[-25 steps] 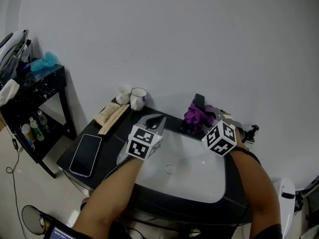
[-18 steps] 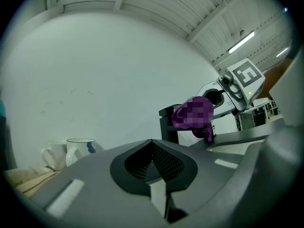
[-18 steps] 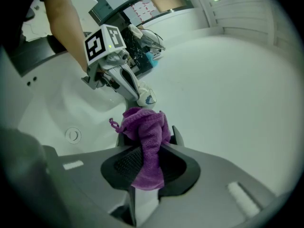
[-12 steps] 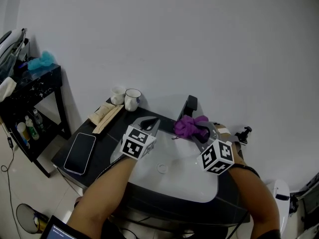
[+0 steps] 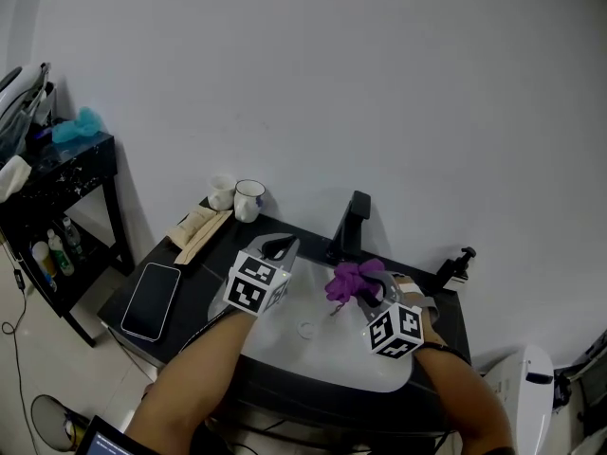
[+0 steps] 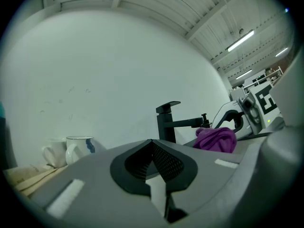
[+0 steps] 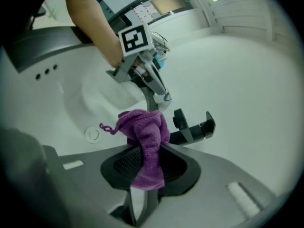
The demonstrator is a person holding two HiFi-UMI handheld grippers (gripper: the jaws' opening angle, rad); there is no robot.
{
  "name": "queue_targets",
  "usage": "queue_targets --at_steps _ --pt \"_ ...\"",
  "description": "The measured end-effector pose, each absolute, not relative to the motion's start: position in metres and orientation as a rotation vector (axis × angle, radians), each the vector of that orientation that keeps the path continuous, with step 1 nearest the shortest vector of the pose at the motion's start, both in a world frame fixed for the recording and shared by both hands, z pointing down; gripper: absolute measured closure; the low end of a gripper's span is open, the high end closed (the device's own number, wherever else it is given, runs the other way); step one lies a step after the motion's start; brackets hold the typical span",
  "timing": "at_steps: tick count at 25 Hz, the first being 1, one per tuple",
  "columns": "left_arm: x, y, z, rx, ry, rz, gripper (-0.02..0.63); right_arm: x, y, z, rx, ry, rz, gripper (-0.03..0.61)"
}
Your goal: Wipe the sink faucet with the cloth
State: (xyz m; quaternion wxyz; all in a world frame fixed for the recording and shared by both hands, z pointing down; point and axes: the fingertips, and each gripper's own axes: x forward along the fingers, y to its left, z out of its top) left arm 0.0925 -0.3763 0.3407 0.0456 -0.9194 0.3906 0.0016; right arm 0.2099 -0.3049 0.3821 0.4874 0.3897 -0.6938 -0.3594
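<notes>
- Plain white wall backs a dark counter (image 5: 204,278) that carries a white sink (image 5: 285,344). The black faucet (image 5: 349,226) stands at the basin's far edge.
- The right gripper (image 5: 363,290) is clenched on the purple cloth (image 5: 351,278). It pinches one fold, so a bunched wad sticks out past the jaw tips, which probably serves as a soft pad for rubbing.
- The cloth hangs over the basin, just near of the faucet's spout and apart from it, so no wiping contact is made.
- The left gripper (image 5: 278,247) has its jaws pressed together on nothing. It sits over the sink's left rim, likely parked out of the way.
- Two mugs (image 5: 248,200) and a phone (image 5: 152,299) lie on the counter's left, well apart from the faucet.
</notes>
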Motion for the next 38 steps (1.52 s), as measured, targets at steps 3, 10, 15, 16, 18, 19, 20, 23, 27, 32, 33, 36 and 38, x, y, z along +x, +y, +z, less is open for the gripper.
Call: queue_targets --at_steps 3,10,15,16,18,19,20,23,27,32,33,36,38 --pt "0.092 -0.378 0.34 -2.811 1.196 0.015 0.597 0.217 -0.334 0.38 1.052 -1.689 -0.846 0.482" --pt "0.094 -0.382 0.336 -2.816 1.19 0.041 0.597 0.211 -0.38 0.372 1.164 -1.754 -0.756 0.479" --pt "0.096 -0.383 0.334 -2.812 1.179 0.057 0.597 0.209 -0.4 0.37 1.185 -1.736 -0.753 0.479" --pt "0.096 -0.383 0.334 -2.813 1.178 0.061 0.597 0.21 -0.401 0.37 1.182 -1.729 -0.758 0.479" --pt "0.096 -0.384 0.332 -2.816 1.178 0.073 0.597 0.21 -0.402 0.373 1.169 -1.71 -0.778 0.479" --pt "0.095 -0.385 0.332 -2.817 1.179 0.077 0.597 0.209 -0.402 0.374 1.161 -1.704 -0.782 0.48" --pt "0.095 -0.385 0.332 -2.817 1.181 0.078 0.597 0.209 -0.403 0.376 1.15 -1.7 -0.778 0.48" --pt "0.095 -0.386 0.334 -2.817 1.183 0.069 0.597 0.209 -0.403 0.389 1.094 -1.678 -0.741 0.482" --pt "0.093 -0.386 0.336 -2.819 1.19 0.057 0.597 0.21 -0.399 0.414 1.016 -1.651 -0.688 0.483" --pt "0.094 -0.386 0.336 -2.821 1.182 0.055 0.597 0.218 -0.39 0.404 1.003 -1.652 -0.716 0.48" --pt "0.094 -0.386 0.336 -2.82 1.183 0.053 0.597 0.222 -0.387 0.398 1.017 -1.656 -0.719 0.48" --pt "0.093 -0.386 0.337 -2.819 1.192 0.051 0.597 0.243 -0.382 0.371 1.089 -1.668 -0.716 0.48" --pt "0.092 -0.388 0.337 -2.817 1.196 0.045 0.597 0.257 -0.385 0.349 1.141 -1.647 -0.731 0.48"
